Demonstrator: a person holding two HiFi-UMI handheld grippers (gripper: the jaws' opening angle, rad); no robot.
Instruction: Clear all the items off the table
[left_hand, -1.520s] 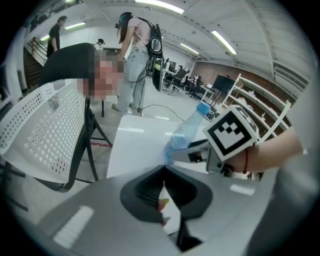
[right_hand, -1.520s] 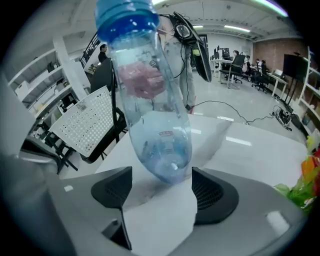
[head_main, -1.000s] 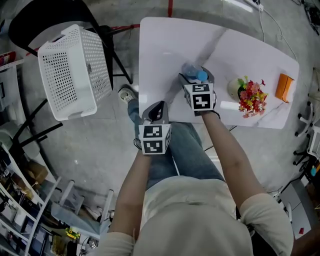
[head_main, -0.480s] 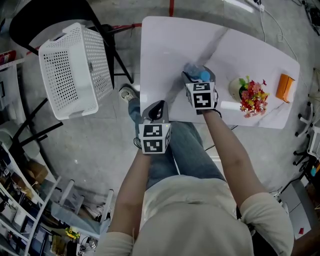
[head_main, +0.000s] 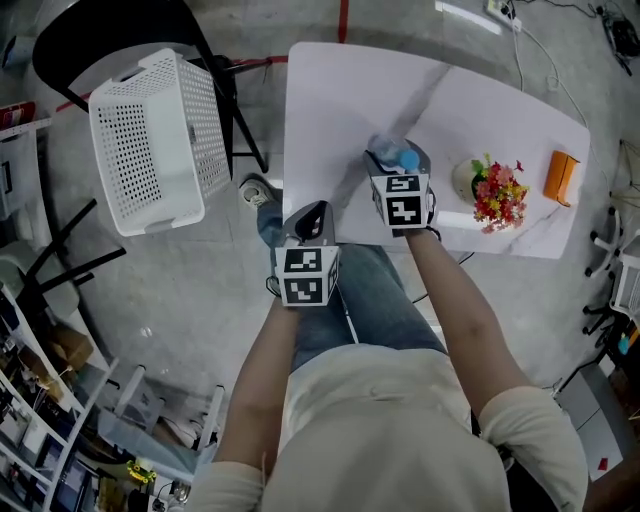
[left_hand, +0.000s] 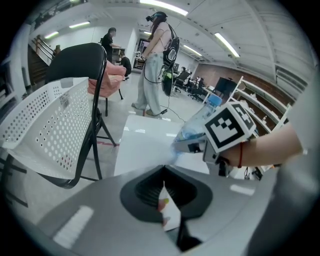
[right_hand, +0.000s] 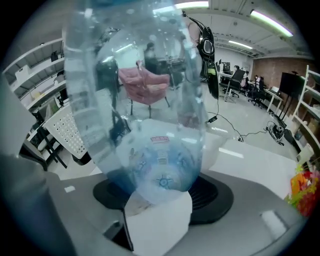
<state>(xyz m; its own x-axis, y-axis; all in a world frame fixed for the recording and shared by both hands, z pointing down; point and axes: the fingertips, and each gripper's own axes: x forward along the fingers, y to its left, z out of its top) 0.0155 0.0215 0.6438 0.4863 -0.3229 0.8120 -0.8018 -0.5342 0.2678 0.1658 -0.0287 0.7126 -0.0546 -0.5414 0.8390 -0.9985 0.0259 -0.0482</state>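
Plastic bottle (head_main: 386, 146) in R gripper (head_main: 396, 166), inside table (head_main: 330, 110) edge

A shared office-lab: bare concrete floor (head_main: 180, 300), ceiling strip lights (left_hand: 227, 45), office chairs (right_hand: 240, 82) by desks toward two o'clock, cluttered shelving (head_main: 40, 440) at seven o'clock, a person (left_hand: 155, 65) wearing recording gear at twelve.

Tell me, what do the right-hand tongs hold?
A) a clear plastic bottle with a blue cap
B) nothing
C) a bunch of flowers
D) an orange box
A: the right tongs, whose jaws have just been closing, clamp the clear blue-capped plastic bottle that fills the right gripper view.
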